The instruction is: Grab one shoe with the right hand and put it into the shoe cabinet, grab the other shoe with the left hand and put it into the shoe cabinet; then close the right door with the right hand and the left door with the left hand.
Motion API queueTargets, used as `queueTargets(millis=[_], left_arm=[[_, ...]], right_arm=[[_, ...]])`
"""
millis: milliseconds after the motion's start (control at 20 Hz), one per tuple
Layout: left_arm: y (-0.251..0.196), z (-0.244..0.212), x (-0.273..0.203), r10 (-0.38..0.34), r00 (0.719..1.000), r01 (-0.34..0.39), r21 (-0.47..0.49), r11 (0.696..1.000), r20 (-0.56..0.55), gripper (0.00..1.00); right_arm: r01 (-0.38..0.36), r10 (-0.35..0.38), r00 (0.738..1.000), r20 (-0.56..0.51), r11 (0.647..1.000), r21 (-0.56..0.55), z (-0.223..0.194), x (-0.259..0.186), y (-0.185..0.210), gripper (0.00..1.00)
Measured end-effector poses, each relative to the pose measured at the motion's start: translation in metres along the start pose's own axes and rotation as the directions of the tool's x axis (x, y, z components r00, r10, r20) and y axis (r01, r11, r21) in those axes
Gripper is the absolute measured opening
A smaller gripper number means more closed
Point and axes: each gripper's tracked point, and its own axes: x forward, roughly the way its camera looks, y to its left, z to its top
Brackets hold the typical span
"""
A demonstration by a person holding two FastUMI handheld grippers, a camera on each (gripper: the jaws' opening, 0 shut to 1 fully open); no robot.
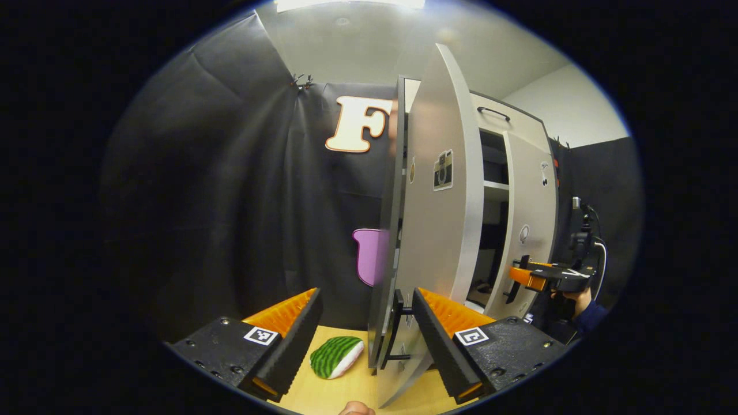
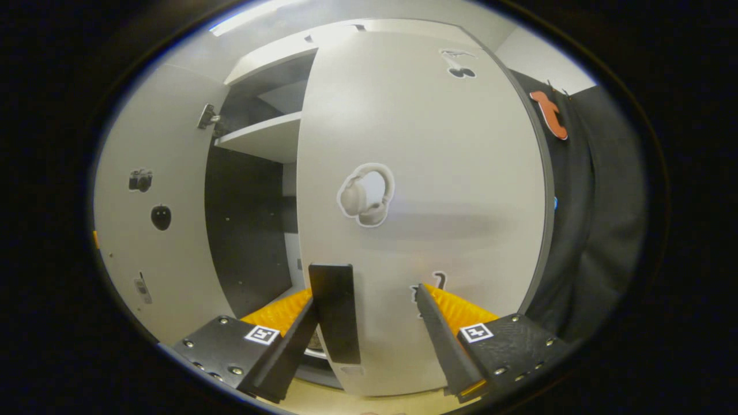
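Both grippers are at the shoe cabinet [image 1: 519, 124], each facing a door. Seen in the left gripper view, the left gripper [image 1: 366, 323] has its fingers spread wide, and the left door [image 1: 444, 230] stands edge-on between them, swung well out from the cabinet front; the door's dark bar handle [image 1: 396, 331] sits just beside the right-hand finger [image 1: 435, 340], though I cannot tell whether that finger touches the door. Nothing is clamped — the left-hand finger [image 1: 294, 337] stands well apart from the door. Down between the fingers, on the wooden floor board [image 1: 346, 392] near the door's lower corner, lies a small green-striped cushion [image 1: 336, 356] with a white end. Farther off along the cabinet front, the same view shows the other gripper [image 1: 542, 276] held by a hand [image 1: 579, 300] in a dark sleeve, close against the right door [image 1: 530, 225], which is nearly closed. Through the gap between the two doors the dark interior and a pale shelf [image 1: 496, 185] are visible; a shoe cannot be made out with any certainty in that shadow. In the right gripper view, the right gripper [image 2: 369, 331] also has its fingers apart, with the right door [image 2: 426, 190] filling the space ahead and its dark handle [image 2: 336, 311] standing upright between the fingers, just beside the left-hand finger [image 2: 288, 346] — contact is unclear. To the left of that door's edge the cabinet is open, showing a shelf [image 2: 265, 135] and a dark back panel.
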Motion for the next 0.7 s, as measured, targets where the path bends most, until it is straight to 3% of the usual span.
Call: queueTargets(millis=[50, 100, 200, 350, 400, 700], left_arm=[[-0.002, -0.002, 0.000, -0.015, 1.000, 0.015, -0.006, 1.000, -0.004, 0.99], [-0.004, -0.002, 0.001, -0.027, 1.000, 0.027, -0.005, 1.000, -0.005, 0.90], [-0.014, -0.001, 0.004, -0.047, 0.999, 0.047, 0.025, 0.999, -0.007, 0.95], [-0.040, -0.002, 0.006, -0.083, 0.997, 0.083, 0.049, 0.995, -0.005, 0.94], [-0.047, -0.003, 0.006, -0.100, 0.995, 0.100, 0.044, 0.994, -0.005, 0.89], [-0.079, -0.013, 0.018, -0.186, 0.982, 0.186, 0.006, 0.982, -0.020, 0.95]], right_arm=[[-0.004, 0.004, 1.000, -0.003, 1.000, -0.002, -0.001, -0.002, 0.000, 0.98], [-0.007, 0.007, 1.000, -0.004, 1.000, -0.005, -0.001, -0.005, 0.000, 0.98], [-0.012, 0.012, 1.000, -0.005, 1.000, -0.013, -0.001, -0.011, 0.000, 0.98], [-0.012, 0.012, 1.000, 0.001, 1.000, -0.015, 0.000, -0.021, 0.000, 0.98], [0.000, 0.000, 1.000, 0.005, 1.000, -0.017, 0.001, -0.025, -0.004, 0.98], [0.056, -0.056, 0.998, 0.001, 0.998, 0.020, -0.001, -0.053, -0.040, 0.98]])
